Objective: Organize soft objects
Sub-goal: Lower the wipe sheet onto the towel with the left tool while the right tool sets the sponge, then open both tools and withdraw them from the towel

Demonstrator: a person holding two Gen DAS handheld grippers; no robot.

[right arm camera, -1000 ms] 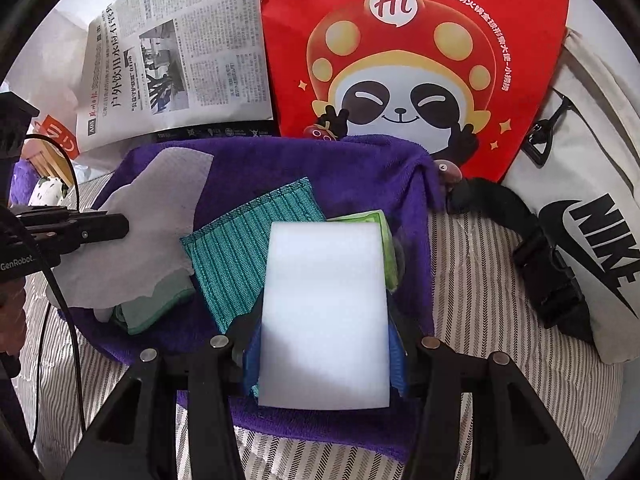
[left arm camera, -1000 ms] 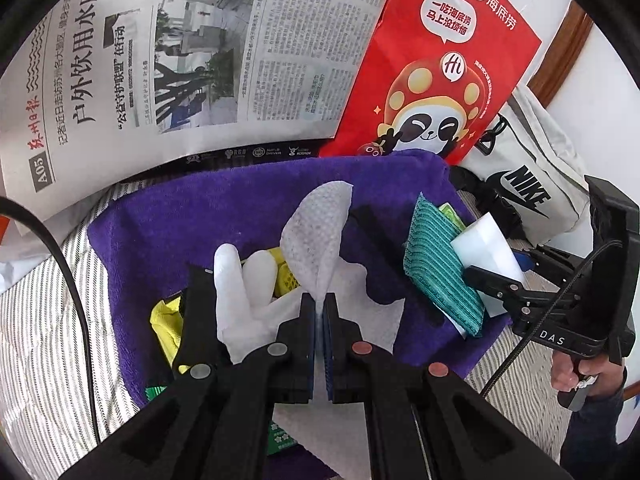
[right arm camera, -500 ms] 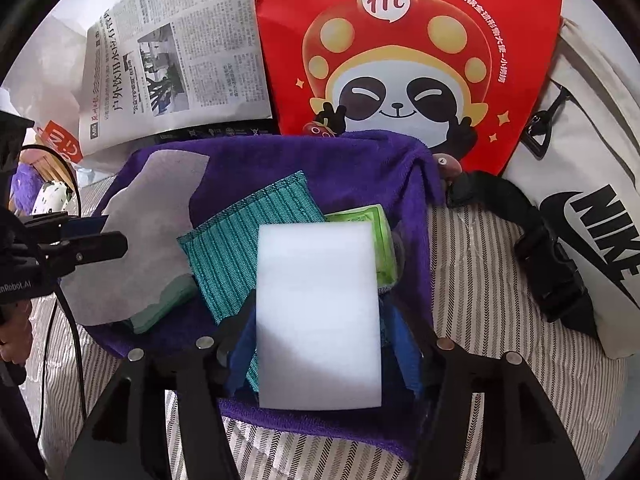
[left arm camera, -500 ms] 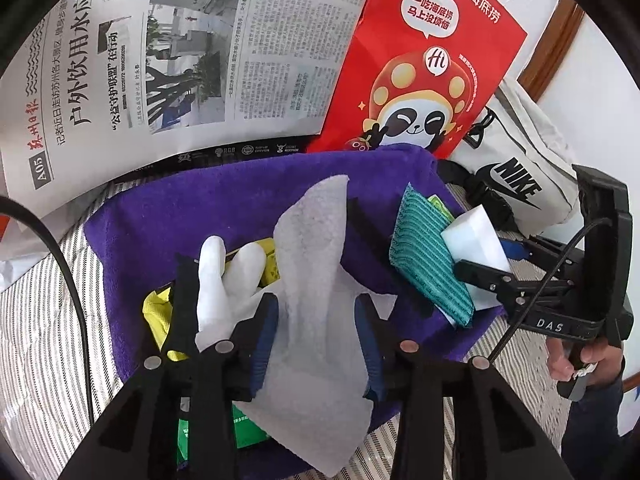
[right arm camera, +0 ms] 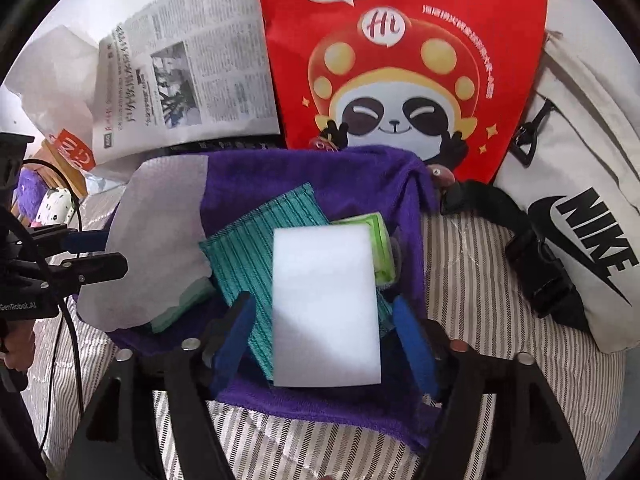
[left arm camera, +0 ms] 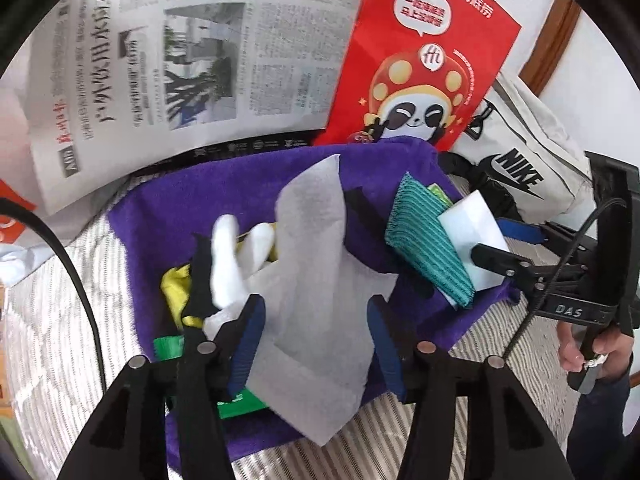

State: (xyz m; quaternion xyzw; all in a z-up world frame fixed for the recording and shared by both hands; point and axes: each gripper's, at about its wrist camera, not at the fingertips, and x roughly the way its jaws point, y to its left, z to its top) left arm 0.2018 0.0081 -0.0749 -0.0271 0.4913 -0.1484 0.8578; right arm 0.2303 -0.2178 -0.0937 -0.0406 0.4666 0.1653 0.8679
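A purple towel (left arm camera: 240, 192) (right arm camera: 304, 172) lies spread on the striped bed. On it lie a white wipe sheet (left arm camera: 316, 280) (right arm camera: 156, 240), a white glove (left arm camera: 228, 264) over a yellow one (left arm camera: 176, 284), a teal striped cloth (left arm camera: 424, 236) (right arm camera: 256, 248), a white sponge block (left arm camera: 472, 224) (right arm camera: 326, 304) and a green pack (right arm camera: 378, 240). My left gripper (left arm camera: 314, 340) is open, its jaws either side of the wipe. My right gripper (right arm camera: 324, 344) is open, its jaws either side of the white sponge, which rests on the teal cloth.
A newspaper (left arm camera: 160, 60) and a red panda bag (left arm camera: 424, 72) (right arm camera: 400, 60) stand behind the towel. A white Nike bag (right arm camera: 580, 208) with a black buckle strap (right arm camera: 536, 264) lies at the right. Green packaging (left arm camera: 236, 396) shows under the wipe.
My left gripper opened and let go of the wipe, which now lies loose. My right gripper opened and released the white sponge, then drew back a little.
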